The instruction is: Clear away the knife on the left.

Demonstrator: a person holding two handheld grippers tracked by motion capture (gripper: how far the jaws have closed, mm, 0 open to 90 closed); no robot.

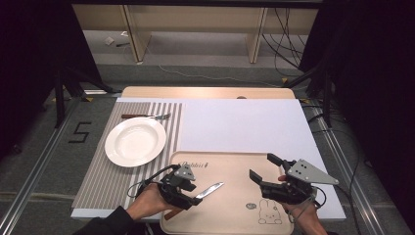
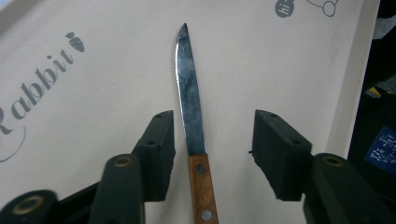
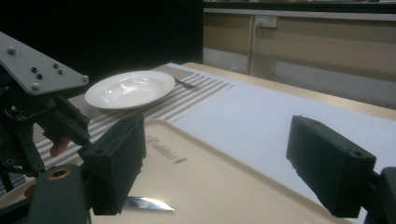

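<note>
Beige tray (image 1: 235, 196) sits near; plate (image 1: 135, 141) and fork (image 1: 147, 116) lie far left. My left gripper (image 2: 212, 144) straddles the knife (image 2: 189, 98), jaws apart; my right gripper (image 3: 217, 163) gapes empty.

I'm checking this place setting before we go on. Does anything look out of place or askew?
Yes. The knife lies on the tray, not on the striped placemat beside the plate and fork. It sits between the left gripper's open jaws, handle poking past the tray's near edge.
</note>
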